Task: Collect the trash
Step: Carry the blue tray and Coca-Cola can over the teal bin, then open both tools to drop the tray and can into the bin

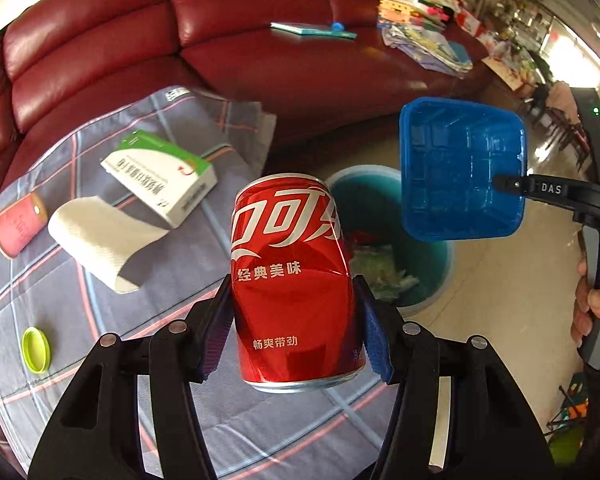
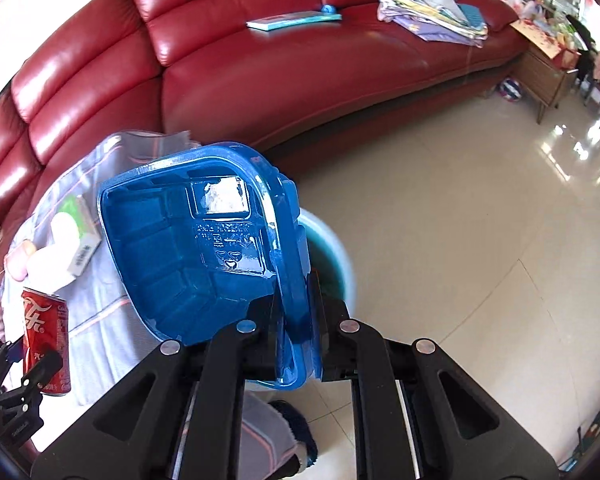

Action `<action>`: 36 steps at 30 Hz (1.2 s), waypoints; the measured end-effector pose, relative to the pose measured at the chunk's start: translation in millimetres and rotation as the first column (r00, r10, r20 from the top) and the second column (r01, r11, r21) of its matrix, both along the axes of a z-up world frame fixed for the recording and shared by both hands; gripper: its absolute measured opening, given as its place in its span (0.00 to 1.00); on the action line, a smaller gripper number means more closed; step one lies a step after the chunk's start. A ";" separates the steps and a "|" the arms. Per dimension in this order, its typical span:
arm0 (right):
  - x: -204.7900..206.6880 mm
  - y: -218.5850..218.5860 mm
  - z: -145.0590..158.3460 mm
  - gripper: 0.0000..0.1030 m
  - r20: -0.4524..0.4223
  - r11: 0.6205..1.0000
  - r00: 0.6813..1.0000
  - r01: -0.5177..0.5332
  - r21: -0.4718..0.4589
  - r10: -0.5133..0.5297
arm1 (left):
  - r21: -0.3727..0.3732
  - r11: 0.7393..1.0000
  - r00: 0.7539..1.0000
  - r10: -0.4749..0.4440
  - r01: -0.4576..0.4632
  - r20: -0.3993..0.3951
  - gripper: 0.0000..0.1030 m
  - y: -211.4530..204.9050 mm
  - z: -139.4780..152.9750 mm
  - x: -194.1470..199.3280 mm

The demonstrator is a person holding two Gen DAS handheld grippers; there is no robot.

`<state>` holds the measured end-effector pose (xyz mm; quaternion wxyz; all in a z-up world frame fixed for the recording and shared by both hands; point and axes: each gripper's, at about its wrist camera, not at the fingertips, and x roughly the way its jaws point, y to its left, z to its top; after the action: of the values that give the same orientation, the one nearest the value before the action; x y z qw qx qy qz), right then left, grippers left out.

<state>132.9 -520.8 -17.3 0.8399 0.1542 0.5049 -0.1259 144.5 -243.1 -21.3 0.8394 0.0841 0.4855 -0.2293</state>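
Note:
My left gripper [image 1: 294, 320] is shut on a dented red cola can [image 1: 290, 272] and holds it above the cloth-covered table, beside a teal trash bin [image 1: 432, 268]. The can also shows in the right wrist view [image 2: 46, 340]. My right gripper [image 2: 296, 320] is shut on the rim of a blue plastic tray [image 2: 204, 248] and holds it above the bin [image 2: 336, 256]. The tray [image 1: 460, 168] and right gripper [image 1: 504, 184] show in the left wrist view. The bin holds some trash.
On the checked cloth [image 1: 100, 320] lie a white and green box [image 1: 160, 176], a white paper roll [image 1: 100, 236], a pink cup on its side [image 1: 18, 224] and a green lid [image 1: 36, 350]. A red sofa [image 2: 280, 72] with books stands behind. Tiled floor [image 2: 480, 240] lies right.

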 end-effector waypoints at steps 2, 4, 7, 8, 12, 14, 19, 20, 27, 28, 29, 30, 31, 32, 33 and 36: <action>1.5 -7.7 -5.4 0.10 -0.013 1.000 1.000 0.016 -0.009 -0.016 | -0.001 1.000 0.999 -0.031 0.031 -0.009 0.57 -14.8 -4.4 2.8; 5.8 -11.7 -10.3 0.10 -0.025 1.000 0.999 0.022 -0.013 -0.023 | 0.006 0.999 0.998 -0.053 0.053 -0.016 0.57 -27.1 -9.7 6.1; 14.8 -17.5 -18.7 0.11 -0.040 0.999 0.999 0.024 -0.028 -0.025 | 0.011 0.997 0.996 -0.078 0.079 -0.031 0.57 -43.1 -18.3 13.7; 17.2 -20.3 -20.8 0.13 -0.043 0.999 0.999 0.023 -0.028 -0.024 | 0.012 0.996 0.996 -0.084 0.085 -0.036 0.57 -47.1 -20.6 16.2; 28.2 -24.3 -32.0 0.39 -0.050 1.000 0.999 0.013 0.009 -0.013 | 0.016 0.995 0.993 -0.097 0.098 -0.060 0.57 -62.5 -31.6 27.8; 34.7 -23.6 -36.3 0.55 -0.044 1.000 0.999 0.002 0.030 0.000 | 0.022 0.994 0.992 -0.103 0.105 -0.069 0.57 -69.5 -36.8 31.3; 43.4 -20.7 -43.6 0.72 -0.056 0.999 0.998 -0.007 0.047 0.010 | 0.024 0.993 0.990 -0.114 0.116 -0.088 0.57 -76.0 -46.8 38.0; 43.8 -20.9 -44.3 0.75 -0.056 0.998 0.998 -0.009 0.054 0.012 | 0.025 0.993 0.989 -0.116 0.119 -0.091 0.57 -76.6 -48.3 39.3; 40.2 -27.4 -44.5 0.83 -0.061 0.995 0.998 0.015 0.099 -0.009 | 0.028 0.990 0.984 -0.135 0.139 -0.120 0.57 -91.2 -60.2 41.5; 40.1 -27.5 -44.1 0.83 -0.060 0.995 0.998 0.019 0.098 -0.013 | 0.025 0.989 0.982 -0.140 0.144 -0.126 0.57 -94.8 -61.9 42.6; 39.0 -29.0 -42.7 0.85 -0.059 0.995 0.998 0.026 0.100 -0.020 | 0.022 0.989 0.981 -0.144 0.148 -0.131 0.57 -97.7 -63.4 44.0; 39.1 -30.2 -42.3 0.86 -0.059 0.994 0.998 0.030 0.102 -0.025 | 0.021 0.988 0.980 -0.148 0.153 -0.134 0.57 -101.4 -64.9 45.5; 38.6 -31.3 -41.7 0.87 -0.060 0.994 0.998 0.034 0.105 -0.028 | 0.020 0.988 0.979 -0.152 0.156 -0.137 0.58 -105.3 -66.2 46.4; 37.8 -32.3 -41.0 0.87 -0.062 0.994 0.998 0.038 0.104 -0.032 | 0.016 0.987 0.977 -0.156 0.160 -0.143 0.58 -109.2 -67.9 48.2; 37.3 -34.1 -39.8 0.87 -0.062 0.994 0.997 0.041 0.101 -0.035 | 0.012 0.987 0.975 -0.160 0.163 -0.152 0.59 -112.5 -69.5 49.8; 35.5 -36.2 -38.5 0.87 -0.064 0.994 0.997 0.048 0.103 -0.041 | 0.018 0.987 0.976 -0.155 0.159 -0.151 0.69 -119.2 -70.8 53.5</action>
<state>168.4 -557.0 -55.8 0.8116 0.2052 0.5331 -0.1228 198.0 -362.2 -92.1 0.7786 0.1174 0.5422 -0.2932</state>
